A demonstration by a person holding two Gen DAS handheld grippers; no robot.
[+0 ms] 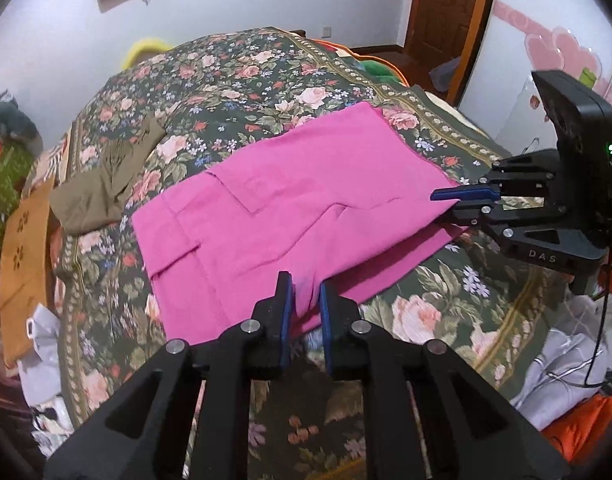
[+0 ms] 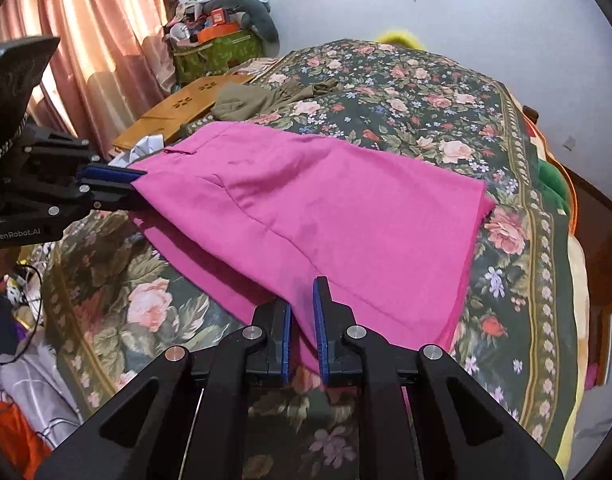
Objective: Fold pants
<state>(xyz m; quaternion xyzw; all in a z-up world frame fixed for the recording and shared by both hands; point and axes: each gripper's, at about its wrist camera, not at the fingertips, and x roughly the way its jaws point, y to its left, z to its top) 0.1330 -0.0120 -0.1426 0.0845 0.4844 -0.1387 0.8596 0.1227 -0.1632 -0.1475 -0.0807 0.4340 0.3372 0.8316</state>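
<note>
Pink pants [image 1: 289,208] lie flat on the floral bedspread [image 1: 245,80], partly folded; they also show in the right wrist view [image 2: 326,208]. My left gripper [image 1: 306,284] is shut on the near edge of the pants. It shows at the left in the right wrist view [image 2: 133,186]. My right gripper [image 2: 303,296] is shut on the other end of the near edge. It shows at the right in the left wrist view [image 1: 440,206]. Both hold the cloth just above the bed.
An olive garment [image 1: 105,176] lies on the bed beyond the pants, also in the right wrist view [image 2: 265,98]. An orange board [image 2: 177,112] lies at the bed's edge. Clothes and bags [image 1: 566,368] are piled on the floor beside the bed.
</note>
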